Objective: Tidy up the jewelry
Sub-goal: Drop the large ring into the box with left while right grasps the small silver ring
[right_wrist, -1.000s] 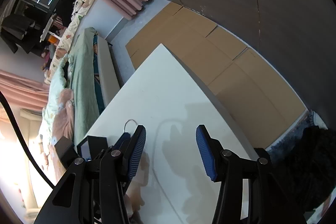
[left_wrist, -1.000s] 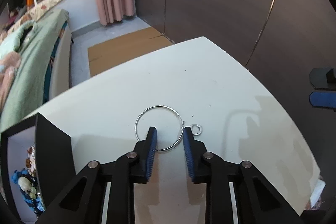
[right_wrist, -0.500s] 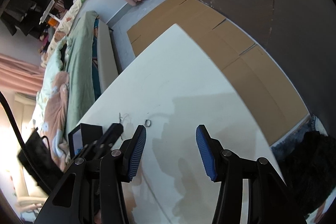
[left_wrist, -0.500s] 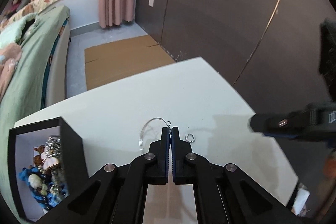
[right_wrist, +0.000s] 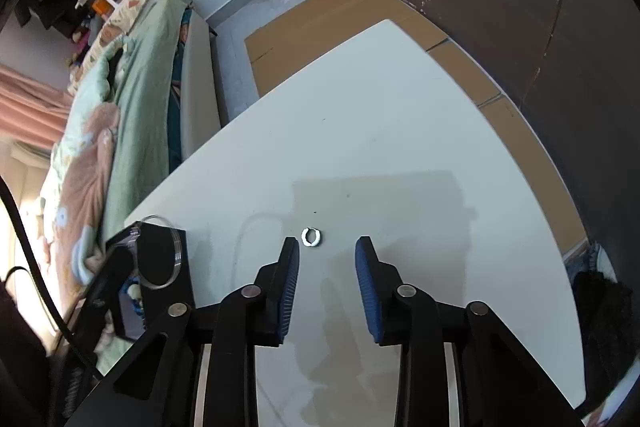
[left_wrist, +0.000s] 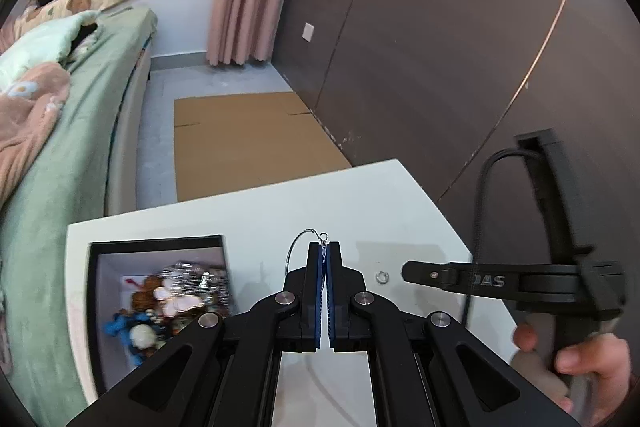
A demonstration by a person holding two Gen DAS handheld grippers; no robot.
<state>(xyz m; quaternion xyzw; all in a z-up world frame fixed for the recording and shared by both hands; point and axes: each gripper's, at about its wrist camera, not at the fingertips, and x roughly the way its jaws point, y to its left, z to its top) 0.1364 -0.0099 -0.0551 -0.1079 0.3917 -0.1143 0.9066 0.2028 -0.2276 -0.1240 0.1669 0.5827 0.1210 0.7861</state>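
My left gripper [left_wrist: 324, 247] is shut on a thin silver hoop [left_wrist: 297, 241] and holds it in the air, just right of the black jewelry box [left_wrist: 156, 239]. The box holds several trinkets [left_wrist: 180, 291]. A small silver ring [left_wrist: 383, 277] lies on the white table [left_wrist: 240, 219]. In the right wrist view that ring [right_wrist: 311, 237] sits just beyond the fingertips of my right gripper [right_wrist: 327, 251]. Its jaws are closing with nothing between the pads. The hoop [right_wrist: 177, 251] shows at the left there, over the box [right_wrist: 120, 307].
The table [right_wrist: 380, 127] ends close to a dark wardrobe wall [left_wrist: 440, 47]. Brown cardboard [left_wrist: 240, 147] lies on the floor beyond it. A bed with green bedding [left_wrist: 60, 147] runs along the left. A person's hand [left_wrist: 580, 363] holds the right gripper's handle.
My left gripper shut on the hoop, lifted it off the table and carried it toward the box. My right gripper came down over the small ring and its jaws narrowed.
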